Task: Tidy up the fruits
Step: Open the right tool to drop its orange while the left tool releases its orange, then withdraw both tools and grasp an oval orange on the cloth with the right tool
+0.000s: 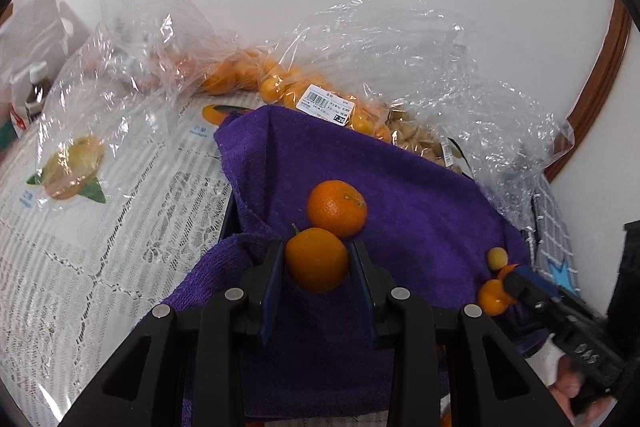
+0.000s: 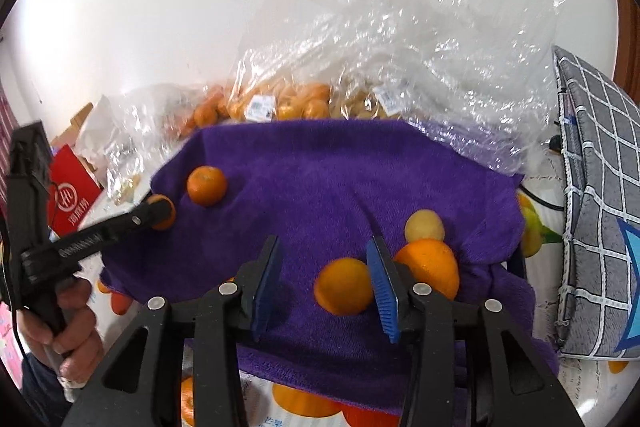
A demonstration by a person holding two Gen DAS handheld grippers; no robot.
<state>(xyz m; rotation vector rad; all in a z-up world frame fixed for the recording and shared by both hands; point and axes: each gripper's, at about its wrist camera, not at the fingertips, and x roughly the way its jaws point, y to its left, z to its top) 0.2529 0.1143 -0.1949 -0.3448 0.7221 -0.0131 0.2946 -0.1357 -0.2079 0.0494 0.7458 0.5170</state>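
A purple towel (image 1: 420,195) covers a raised surface on the table. My left gripper (image 1: 318,259) is shut on a mandarin (image 1: 316,261) at the towel's left part; it also shows in the right wrist view (image 2: 154,213). A second mandarin (image 1: 337,209) lies just beyond it, touching it. My right gripper (image 2: 324,263) is open above the towel (image 2: 320,179). A small orange fruit (image 2: 344,286) lies between its fingers, close to the right finger. A bigger orange (image 2: 430,265) and a small yellow fruit (image 2: 424,225) lie just right of it.
Clear plastic bags (image 1: 400,67) with several small oranges and pale fruits lie behind the towel by the white wall. A lace tablecloth (image 1: 100,247) with printed fruit bags lies left. A grey checked bag (image 2: 600,207) stands at the right. A red box (image 2: 74,197) is far left.
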